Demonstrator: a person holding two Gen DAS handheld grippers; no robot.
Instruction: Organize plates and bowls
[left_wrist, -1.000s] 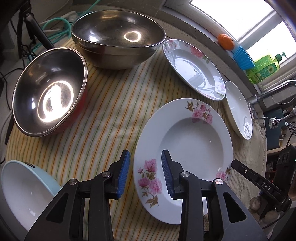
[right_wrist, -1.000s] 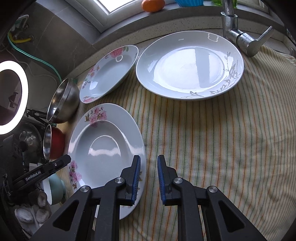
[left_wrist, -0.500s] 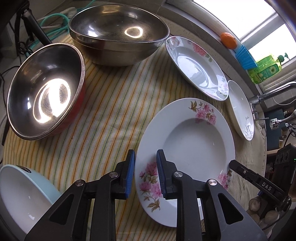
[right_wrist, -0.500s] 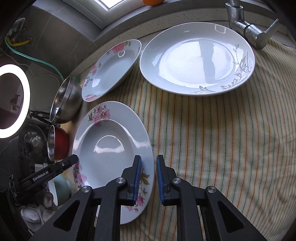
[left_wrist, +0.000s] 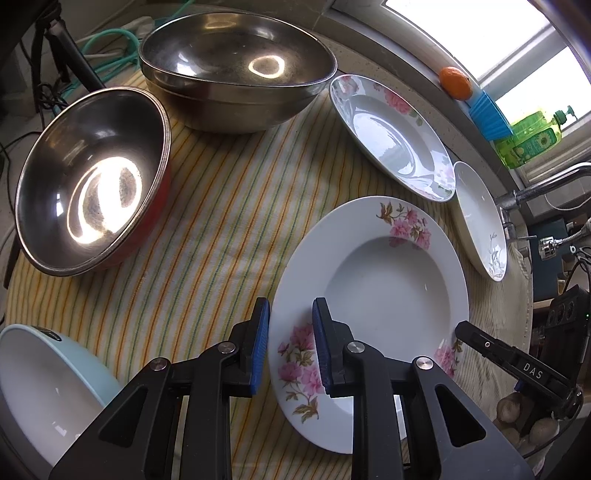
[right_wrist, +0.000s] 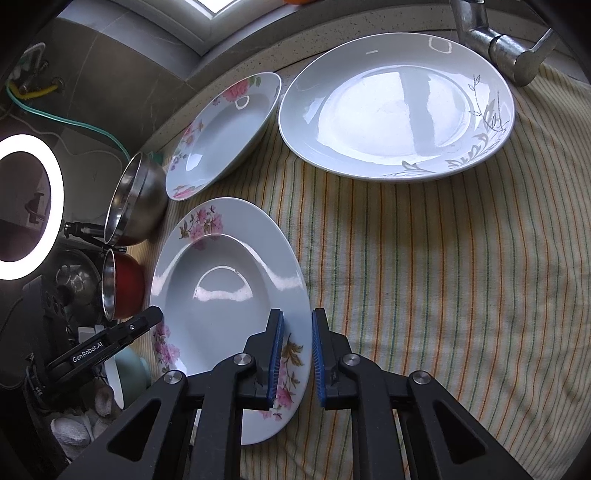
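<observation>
A: Both grippers closed in since a second ago. My left gripper (left_wrist: 290, 345) and right gripper (right_wrist: 297, 356) each clamp an opposite rim of the near floral plate (left_wrist: 391, 288).

B: Progress?

A: Nothing stacked. It's on the striped cloth (left_wrist: 207, 221); other plates, bowls still scattered.

A home kitchen, by a sink under a window. On the speckled stone sill (left_wrist: 424, 92): an orange (left_wrist: 455, 82), a blue ribbed item (left_wrist: 487, 117), a green bottle of dish soap (left_wrist: 528, 138) with a pump top. Beside it a chrome tap (right_wrist: 506, 55) reaching over the worktop, itself covered with a striped cloth (right_wrist: 443, 258). Spread on that cloth — flowered soup plates (left_wrist: 369, 295), a large white plate (right_wrist: 395, 107), steel mixing bowls (left_wrist: 236, 74), a pale blue bowl (left_wrist: 40, 387). Off to one side a lit ring lamp (right_wrist: 22, 206) and loose cables — a filming set-up in an otherwise domestic room.
</observation>
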